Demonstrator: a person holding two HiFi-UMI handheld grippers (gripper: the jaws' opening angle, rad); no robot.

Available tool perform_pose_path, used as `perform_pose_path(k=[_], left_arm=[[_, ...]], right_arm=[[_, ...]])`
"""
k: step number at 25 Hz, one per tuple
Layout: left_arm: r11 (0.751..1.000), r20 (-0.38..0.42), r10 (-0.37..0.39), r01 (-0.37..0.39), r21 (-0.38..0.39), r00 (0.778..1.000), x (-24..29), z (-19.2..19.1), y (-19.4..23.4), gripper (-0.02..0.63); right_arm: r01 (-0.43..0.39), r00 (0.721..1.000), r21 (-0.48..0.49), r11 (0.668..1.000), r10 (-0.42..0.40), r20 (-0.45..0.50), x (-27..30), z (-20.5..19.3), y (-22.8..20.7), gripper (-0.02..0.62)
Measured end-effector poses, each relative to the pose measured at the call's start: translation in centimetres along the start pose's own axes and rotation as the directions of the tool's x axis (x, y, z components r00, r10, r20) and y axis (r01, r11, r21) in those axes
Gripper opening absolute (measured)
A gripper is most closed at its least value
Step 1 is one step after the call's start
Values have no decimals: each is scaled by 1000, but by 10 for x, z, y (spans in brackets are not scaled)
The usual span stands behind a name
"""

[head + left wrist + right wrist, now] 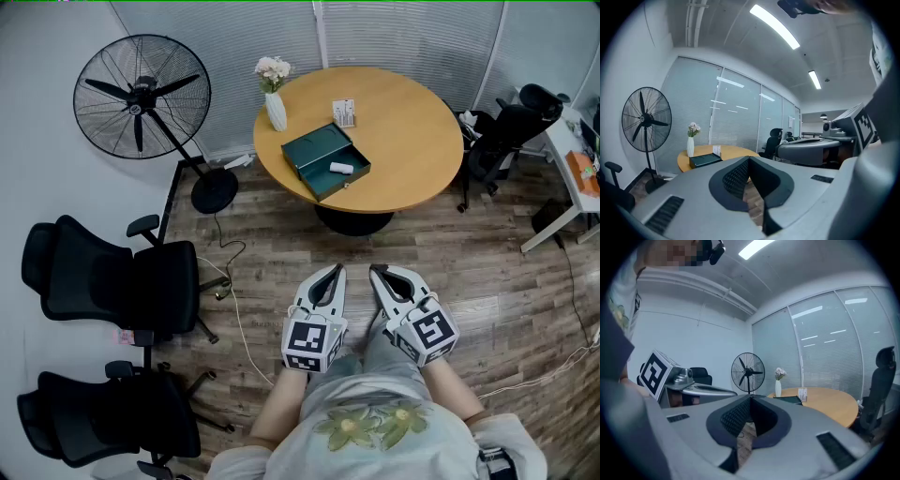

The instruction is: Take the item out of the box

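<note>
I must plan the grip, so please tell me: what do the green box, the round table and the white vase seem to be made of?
Green box: likely painted metal, matte, thin straight walls. Round table: wood or laminate, smooth, even tan top. White vase: perhaps ceramic, plain; too small to confirm.

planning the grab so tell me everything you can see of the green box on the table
The box is dark green, low and rectangular, with a smooth, hard-looking finish. It lies flat on the round wooden table, near the edge closest to the head camera, turned at an angle. It is open: the nearer half is an exposed shallow compartment holding a small white item; the farther half is covered. Nothing else touches it.
</note>
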State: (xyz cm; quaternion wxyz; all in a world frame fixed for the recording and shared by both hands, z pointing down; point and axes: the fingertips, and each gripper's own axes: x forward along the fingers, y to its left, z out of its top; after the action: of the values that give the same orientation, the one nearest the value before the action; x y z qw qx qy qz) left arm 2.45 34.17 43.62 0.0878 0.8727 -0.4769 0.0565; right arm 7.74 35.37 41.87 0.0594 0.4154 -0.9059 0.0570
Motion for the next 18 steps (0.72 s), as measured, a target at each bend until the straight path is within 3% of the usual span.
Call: perform_pose_path(k=[6, 18], left_arm=[[1000, -16, -2, 2, -5, 1000, -1, -1, 13, 11], [999, -51, 36, -37, -5, 998, 38, 0, 70, 11]], right_arm=[[31, 999, -2, 1000, -31, -8, 13, 2, 0, 3], [43, 999, 13, 999, -43, -22, 73, 1, -46, 5]])
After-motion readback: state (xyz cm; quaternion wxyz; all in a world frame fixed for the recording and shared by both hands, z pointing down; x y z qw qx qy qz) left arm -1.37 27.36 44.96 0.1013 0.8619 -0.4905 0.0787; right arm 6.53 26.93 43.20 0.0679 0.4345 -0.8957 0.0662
